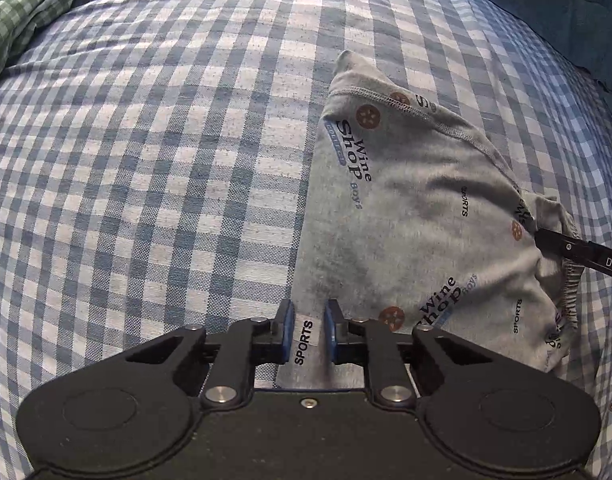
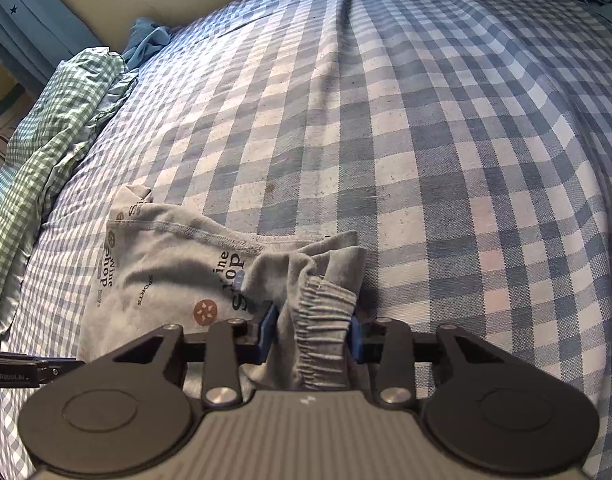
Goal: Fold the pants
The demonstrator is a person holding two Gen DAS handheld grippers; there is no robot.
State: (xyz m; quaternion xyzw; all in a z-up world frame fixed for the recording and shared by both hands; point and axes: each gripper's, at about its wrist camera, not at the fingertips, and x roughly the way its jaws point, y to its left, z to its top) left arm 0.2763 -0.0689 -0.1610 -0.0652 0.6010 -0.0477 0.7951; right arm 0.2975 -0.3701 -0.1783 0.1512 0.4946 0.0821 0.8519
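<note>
Pants [image 1: 406, 208] lay crumpled on the bed [image 1: 145, 160], unfolded; left gripper [image 1: 309, 322] pinched their edge, right gripper [image 2: 312, 334] clamped the bunched waistband [image 2: 326, 320].

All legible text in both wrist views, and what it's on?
"Wine Shop": gray pants, printed repeatedly
"SPORTS": pants, small repeats, one between the left tongs
"Boys": pants, beside "Wine Shop"
"DAS": right tongs' finger, cut off by the frame edge
"GenRobot.AI": left tongs' finger in the right view, blurry
Blue tag under "Shop": unreadable

pants [image 1: 418, 208] on the bedsheet [image 1: 165, 168], blanket [image 2: 57, 120] beside its left edge
</note>
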